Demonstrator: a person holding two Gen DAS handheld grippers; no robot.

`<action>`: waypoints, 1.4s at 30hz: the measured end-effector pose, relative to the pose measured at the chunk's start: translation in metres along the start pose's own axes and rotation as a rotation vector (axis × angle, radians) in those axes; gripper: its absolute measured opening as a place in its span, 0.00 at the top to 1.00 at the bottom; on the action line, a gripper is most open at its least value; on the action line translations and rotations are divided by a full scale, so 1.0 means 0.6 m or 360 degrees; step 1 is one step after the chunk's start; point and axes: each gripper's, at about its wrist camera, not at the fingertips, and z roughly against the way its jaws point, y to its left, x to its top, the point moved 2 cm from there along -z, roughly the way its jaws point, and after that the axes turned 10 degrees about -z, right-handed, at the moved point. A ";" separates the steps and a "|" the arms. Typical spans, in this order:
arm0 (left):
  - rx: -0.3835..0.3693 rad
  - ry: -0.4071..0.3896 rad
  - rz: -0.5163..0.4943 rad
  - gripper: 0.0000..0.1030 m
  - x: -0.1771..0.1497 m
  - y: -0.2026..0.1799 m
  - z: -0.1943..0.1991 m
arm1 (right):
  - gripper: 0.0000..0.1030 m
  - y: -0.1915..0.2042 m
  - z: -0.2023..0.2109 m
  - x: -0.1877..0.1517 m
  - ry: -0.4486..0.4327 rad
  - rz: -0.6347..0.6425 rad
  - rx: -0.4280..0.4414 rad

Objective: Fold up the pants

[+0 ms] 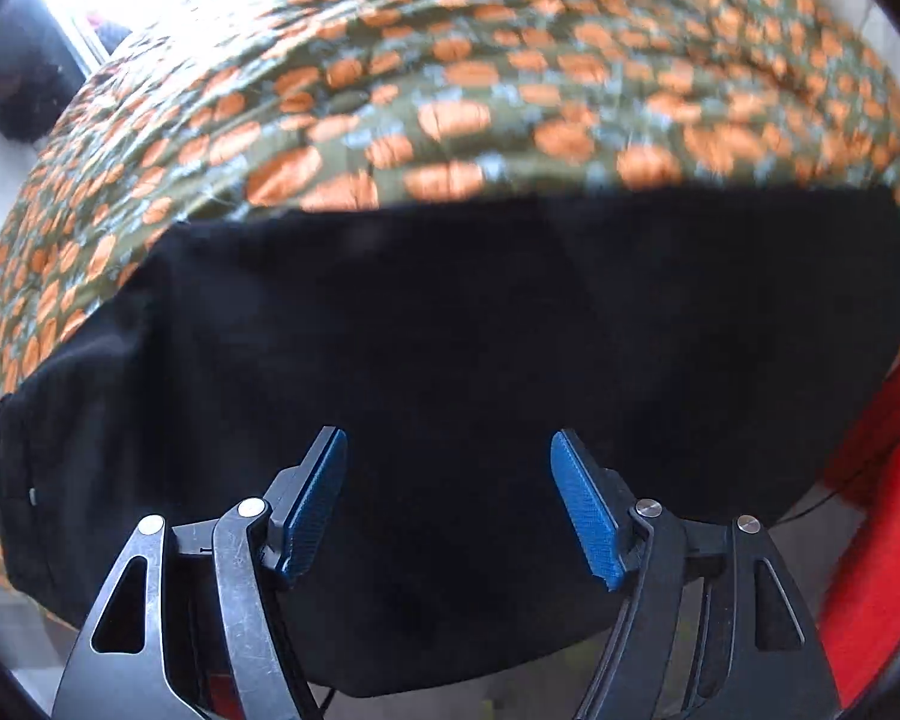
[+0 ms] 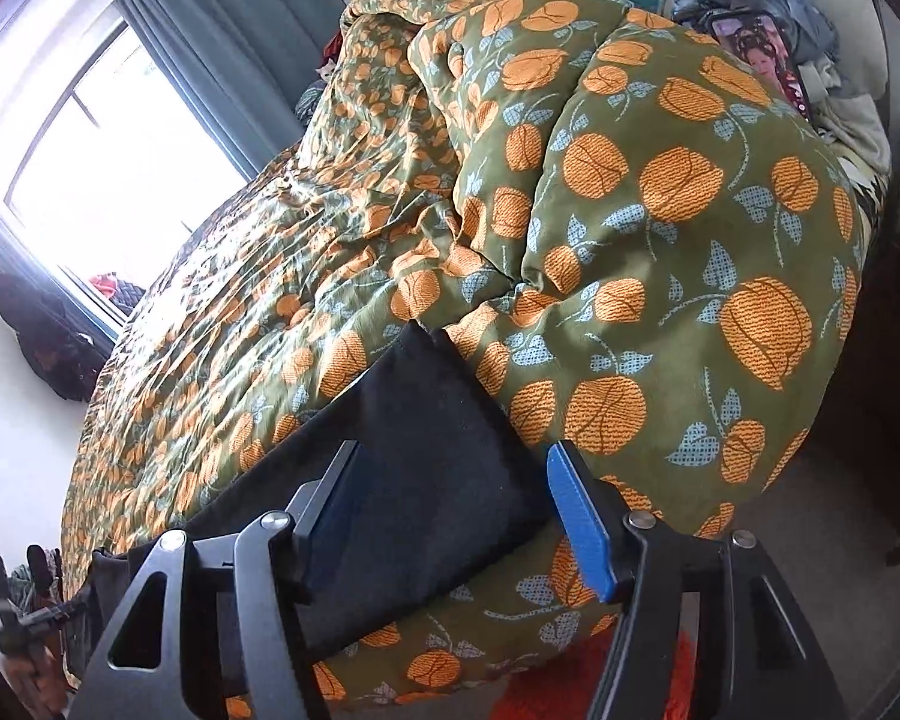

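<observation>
With both jaws spread and empty, left gripper and right gripper hover over black pants lying folded at bed edge; likely final fold, needing fresh grasps.

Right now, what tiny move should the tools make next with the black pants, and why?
Probably lower both and close on the near edge. The left tool and right tool are open, holding nothing, above the black pants lying on the flowered bedspread.
</observation>
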 end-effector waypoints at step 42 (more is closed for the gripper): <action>-0.0201 -0.0186 -0.0148 0.22 0.173 -0.187 -0.022 | 0.39 -0.025 0.003 0.006 0.0020 -0.0058 0.0045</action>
